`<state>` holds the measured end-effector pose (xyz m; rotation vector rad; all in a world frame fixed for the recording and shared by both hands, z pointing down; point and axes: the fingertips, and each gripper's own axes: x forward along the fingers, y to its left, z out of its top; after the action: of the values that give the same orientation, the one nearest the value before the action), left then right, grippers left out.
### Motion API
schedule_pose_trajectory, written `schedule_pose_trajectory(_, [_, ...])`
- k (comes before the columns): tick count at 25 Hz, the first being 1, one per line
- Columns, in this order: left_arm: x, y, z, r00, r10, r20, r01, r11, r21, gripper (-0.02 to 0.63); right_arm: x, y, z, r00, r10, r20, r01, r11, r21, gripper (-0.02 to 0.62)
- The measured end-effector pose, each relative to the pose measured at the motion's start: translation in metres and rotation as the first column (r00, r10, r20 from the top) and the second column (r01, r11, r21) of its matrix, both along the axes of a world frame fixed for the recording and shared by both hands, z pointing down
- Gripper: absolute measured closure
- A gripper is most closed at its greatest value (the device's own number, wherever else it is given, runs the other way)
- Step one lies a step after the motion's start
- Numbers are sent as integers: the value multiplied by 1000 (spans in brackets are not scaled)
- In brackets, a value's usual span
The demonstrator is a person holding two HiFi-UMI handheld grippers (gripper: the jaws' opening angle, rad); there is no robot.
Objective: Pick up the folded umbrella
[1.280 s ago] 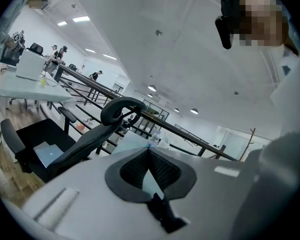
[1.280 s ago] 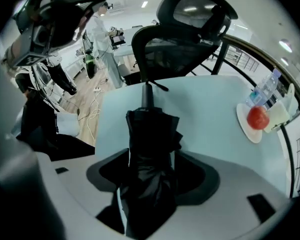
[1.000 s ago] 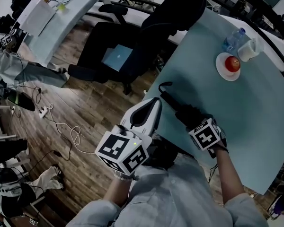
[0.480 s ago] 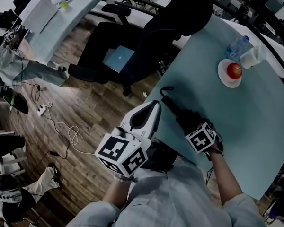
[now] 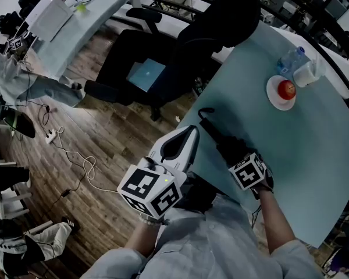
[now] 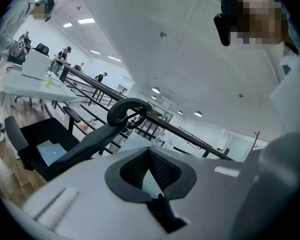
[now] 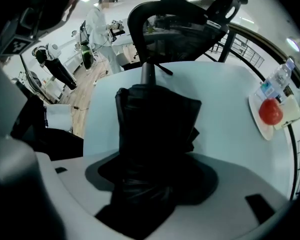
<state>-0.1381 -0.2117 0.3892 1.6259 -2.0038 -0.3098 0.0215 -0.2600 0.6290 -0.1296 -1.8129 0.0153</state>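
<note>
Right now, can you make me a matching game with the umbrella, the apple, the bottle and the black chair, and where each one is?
Things:
1. umbrella
2. apple
3. bottle
4. black chair

Places:
a. on the white plate
b. on the wooden floor
c. lying on the pale blue table
d. standing on the table beside the plate

Pairs: 1-c, 2-a, 3-d, 4-b.

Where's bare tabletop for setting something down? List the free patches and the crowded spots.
Free: the broad teal table between the folded umbrella and the plate, and its near right side. Crowded: the far corner, where the plate with its apple, the water bottle and the cup cluster; the near left edge holds the umbrella.
</note>
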Motion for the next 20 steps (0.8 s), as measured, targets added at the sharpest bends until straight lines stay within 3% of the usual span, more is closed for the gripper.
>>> schedule_pose_trajectory(10, [9, 1, -12, 999, 29, 23, -29, 999, 20, 601, 1, -8, -25, 963, 245, 115, -231, 965, -121, 302])
schedule_pose_trajectory(20, [21, -7, -31, 992, 115, 58, -118, 992, 51, 601, -8, -11, -82, 842, 453, 294, -390, 886, -250, 302])
